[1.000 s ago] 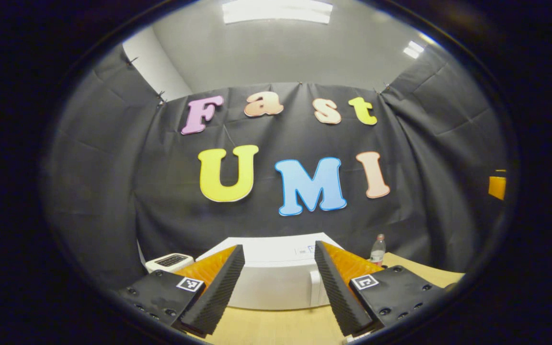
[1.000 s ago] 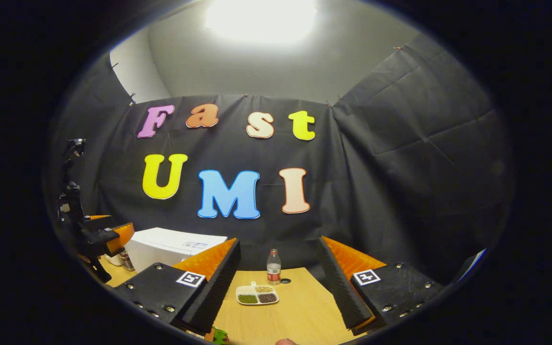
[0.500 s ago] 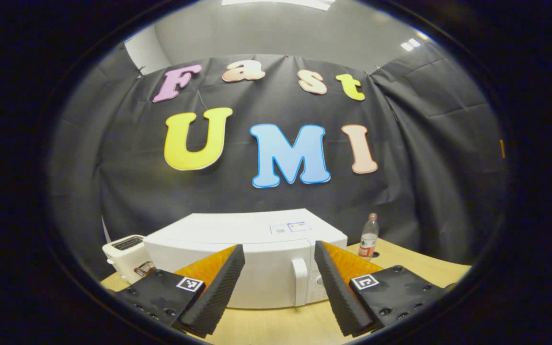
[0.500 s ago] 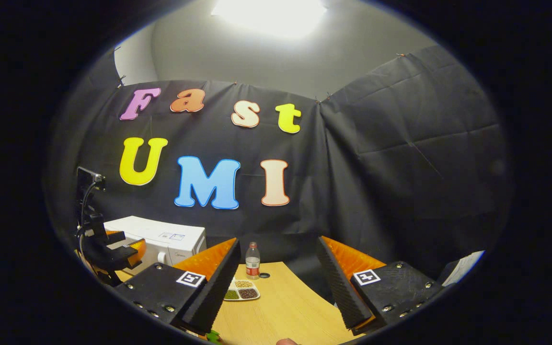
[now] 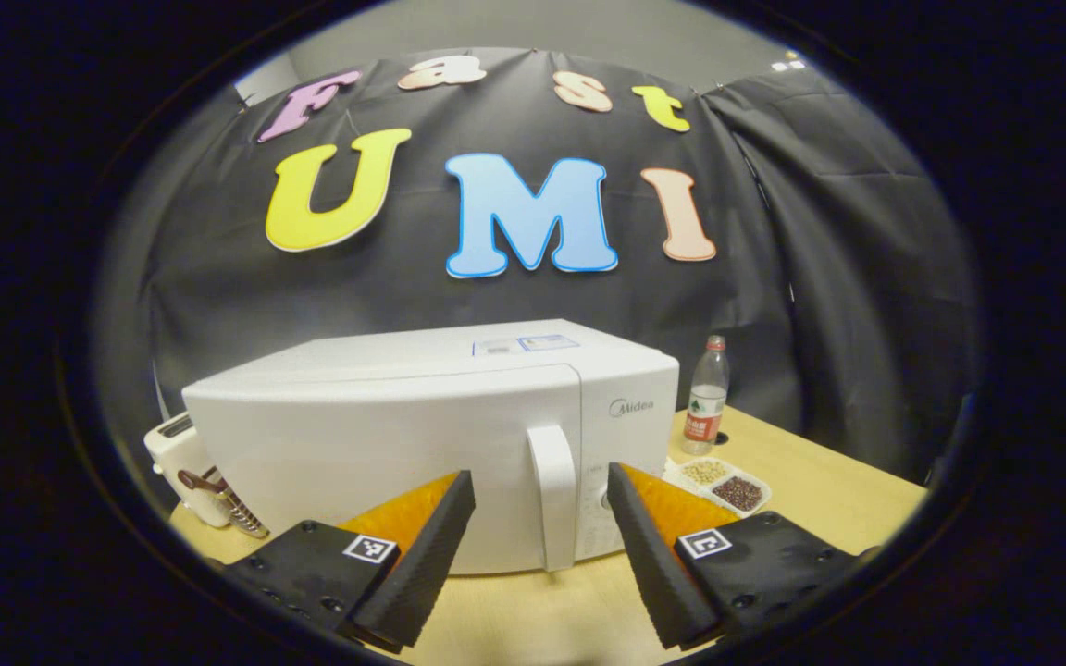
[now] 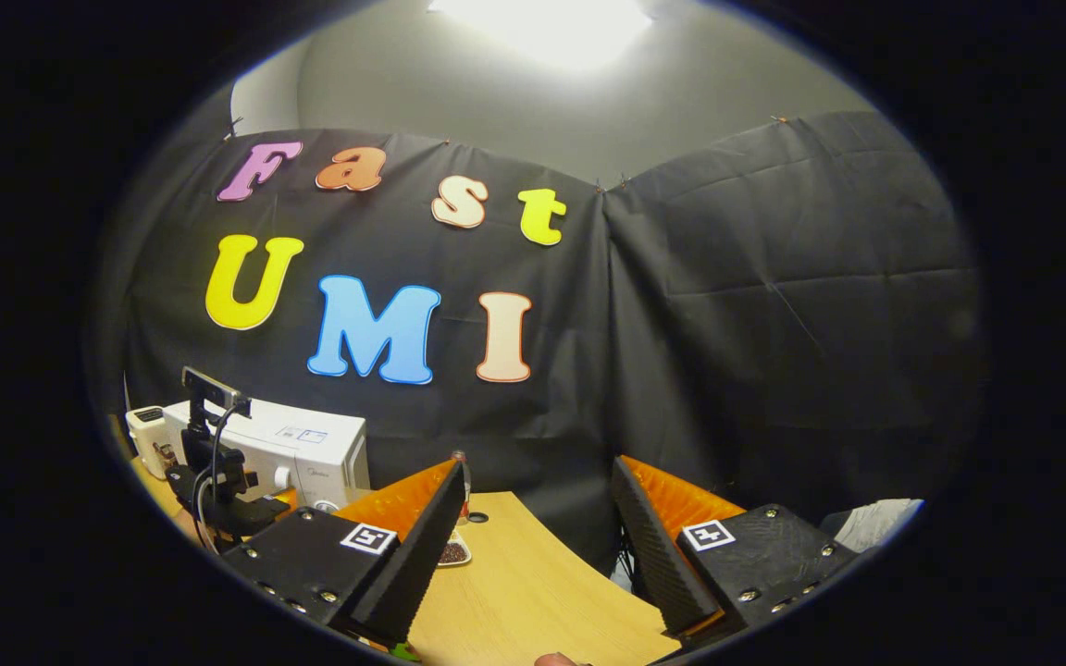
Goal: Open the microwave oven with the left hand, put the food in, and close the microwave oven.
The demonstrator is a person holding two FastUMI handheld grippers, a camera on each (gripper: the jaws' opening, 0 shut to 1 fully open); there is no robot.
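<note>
Presently seen from the left gripper view, left to right: white toaster (image 5: 183, 455) at nine o'clock of the microwave oven (image 5: 422, 435), just beside its side wall. Door shut, upright white handle (image 5: 553, 495) at the door's right edge, straight ahead at twelve o'clock of the left gripper (image 5: 540, 555). Jaws of that gripper spread wide, holding nothing, one finger either side of the handle in the view, not touching it. Control panel to the right of the handle, partly hidden behind the right finger. Food tray (image 5: 721, 483) with beans and grains in compartments at three o'clock of the oven, flat on the tabletop (image 5: 829, 481). Plastic bottle (image 5: 705, 396) upright at twelve o'clock of the tray, near the black cloth wall.

From the right gripper view, same order: toaster (image 6: 146, 427) and microwave oven (image 6: 302, 451) far off at nine o'clock, other gripper (image 6: 218, 472) in front of them. Right gripper (image 6: 538, 555) with jaws wide apart, empty, above the bare tabletop (image 6: 533, 592). Tray's edge (image 6: 455, 553) peeking past the left finger.
</note>
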